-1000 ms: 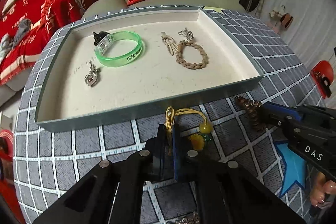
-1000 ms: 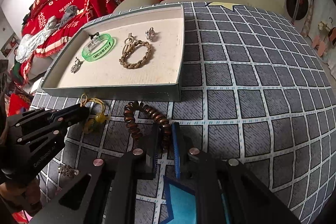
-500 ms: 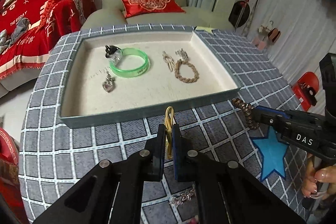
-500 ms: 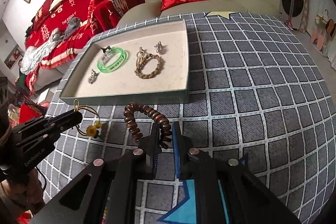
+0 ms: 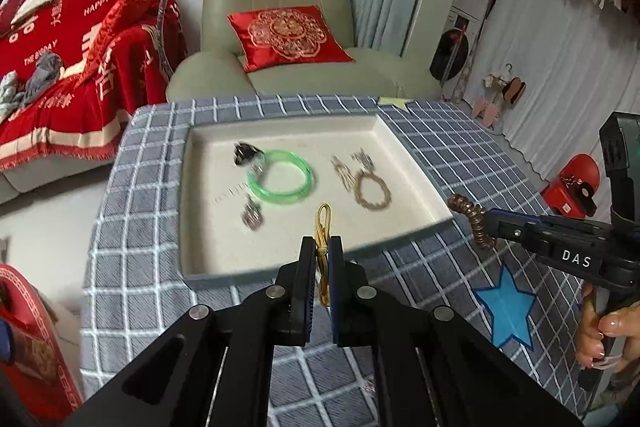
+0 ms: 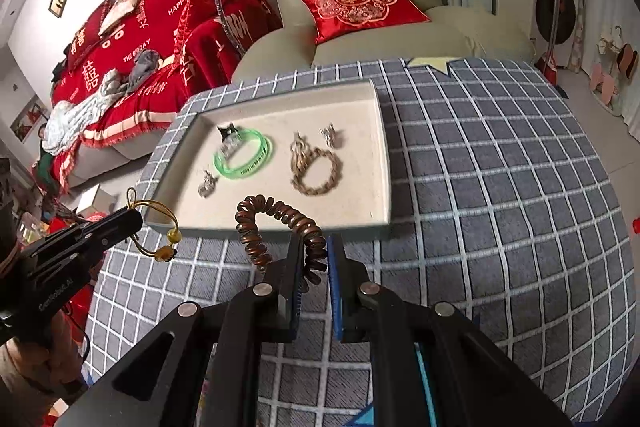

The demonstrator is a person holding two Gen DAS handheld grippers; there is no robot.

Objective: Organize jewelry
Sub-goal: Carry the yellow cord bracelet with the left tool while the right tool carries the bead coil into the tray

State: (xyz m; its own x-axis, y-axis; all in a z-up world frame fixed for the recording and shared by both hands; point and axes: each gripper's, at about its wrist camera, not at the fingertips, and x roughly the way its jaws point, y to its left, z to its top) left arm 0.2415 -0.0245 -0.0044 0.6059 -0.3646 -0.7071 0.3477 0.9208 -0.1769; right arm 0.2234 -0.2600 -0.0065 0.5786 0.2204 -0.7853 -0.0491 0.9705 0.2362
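Observation:
My left gripper (image 5: 321, 247) is shut on a yellow cord bracelet (image 5: 322, 223), held in the air over the near edge of the beige tray (image 5: 208, 255). In the right wrist view the bracelet (image 6: 158, 231) hangs from that gripper with its yellow beads. My right gripper (image 6: 314, 247) is shut on a brown spiral hair tie (image 6: 276, 223), lifted just before the tray's near wall (image 6: 280, 229); it also shows in the left wrist view (image 5: 470, 219). In the tray lie a green bangle (image 5: 280, 179), a braided rope bracelet (image 5: 370, 191), a silver pendant (image 5: 251, 217) and small clips (image 5: 362, 159).
The tray sits on a table with a grey checked cloth (image 6: 500, 187). A blue star sticker (image 5: 506, 307) lies on the cloth at the right. A small silver piece (image 5: 370, 389) lies on the cloth under my left gripper. An armchair with a red cushion (image 5: 288, 35) stands behind the table.
Both grippers have risen from the tablecloth with their pieces and moved toward the tray; the yellow bracelet and the hair tie now hang clear of the cloth.

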